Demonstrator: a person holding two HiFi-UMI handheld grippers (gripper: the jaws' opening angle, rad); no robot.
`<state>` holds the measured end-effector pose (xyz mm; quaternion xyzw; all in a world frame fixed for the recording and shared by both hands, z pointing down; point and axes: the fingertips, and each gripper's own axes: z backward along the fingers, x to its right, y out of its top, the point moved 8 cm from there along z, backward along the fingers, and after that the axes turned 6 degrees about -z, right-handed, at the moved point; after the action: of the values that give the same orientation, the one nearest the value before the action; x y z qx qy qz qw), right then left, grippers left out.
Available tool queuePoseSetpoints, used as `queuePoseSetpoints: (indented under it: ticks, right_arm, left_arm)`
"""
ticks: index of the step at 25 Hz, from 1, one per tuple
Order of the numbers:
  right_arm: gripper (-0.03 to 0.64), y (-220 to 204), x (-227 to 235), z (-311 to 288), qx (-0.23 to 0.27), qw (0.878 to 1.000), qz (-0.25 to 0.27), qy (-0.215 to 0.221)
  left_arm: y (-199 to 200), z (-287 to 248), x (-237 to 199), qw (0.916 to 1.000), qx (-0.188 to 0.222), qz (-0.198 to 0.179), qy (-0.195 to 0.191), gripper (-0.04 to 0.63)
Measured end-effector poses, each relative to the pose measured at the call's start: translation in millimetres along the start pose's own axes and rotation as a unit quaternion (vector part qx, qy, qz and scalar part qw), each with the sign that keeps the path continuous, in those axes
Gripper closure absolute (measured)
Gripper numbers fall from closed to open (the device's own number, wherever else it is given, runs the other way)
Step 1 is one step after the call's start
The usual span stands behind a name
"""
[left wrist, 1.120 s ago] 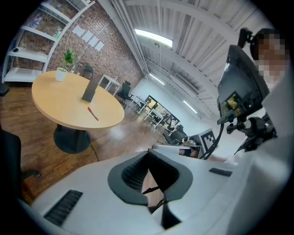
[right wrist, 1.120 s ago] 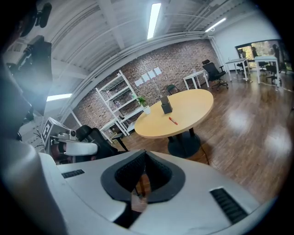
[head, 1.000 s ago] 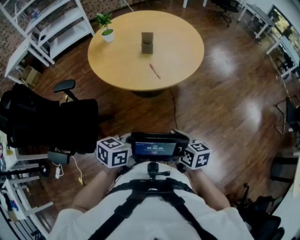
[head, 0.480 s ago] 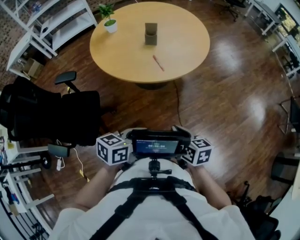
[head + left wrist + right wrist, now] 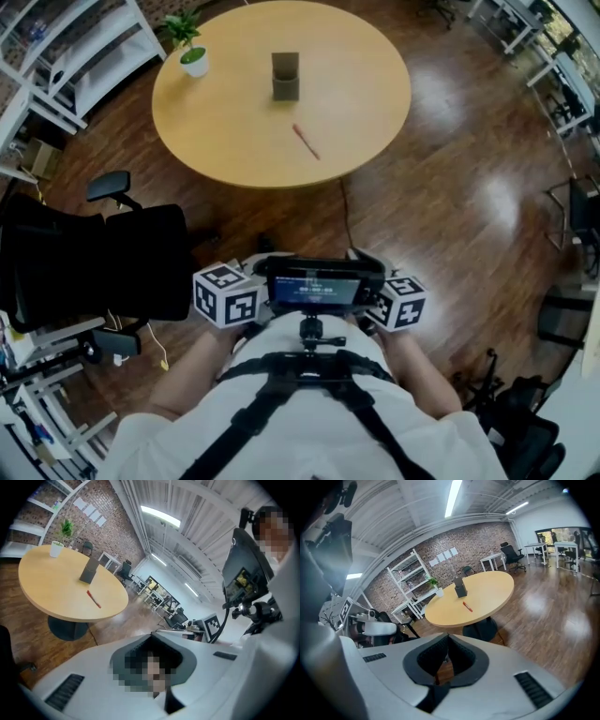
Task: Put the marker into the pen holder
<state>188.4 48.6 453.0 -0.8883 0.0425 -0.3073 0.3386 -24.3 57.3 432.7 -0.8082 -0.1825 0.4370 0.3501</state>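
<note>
Pressing jaw to jaw, left gripper (image 5: 151, 656) and right gripper (image 5: 443, 654) stand closed, empty.

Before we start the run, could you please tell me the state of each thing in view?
Slim red marker: lying flat on the round wooden table, outside the holder.
Dark grey box-shaped pen holder: upright.
Green plant in a white pot: upright.
Right gripper: shut, empty.
Left gripper: jaw state unclear.
</note>
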Motion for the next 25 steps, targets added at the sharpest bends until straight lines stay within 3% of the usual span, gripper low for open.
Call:
queuePoseSetpoints:
  ticks: [5, 16, 25]
  right_arm:
    - [0.623, 35, -11, -45, -0.004, 1.000, -0.017, -0.012]
    - [0.623, 110, -40, -131, -0.006, 0.998, 0.015, -0.055]
    - [0.607, 146, -45, -169, -0.005, 0.992, 0.058, -0.112]
  left_arm:
    - [39, 5, -50, 0.9998, -0.012, 0.010, -0.009, 0.601]
    - [113, 37, -130, 0.9997, -0.013, 0.007, -0.018, 0.601]
    - [133, 54, -180, 0.9991, -0.020, 0.021, -0.030, 0.601]
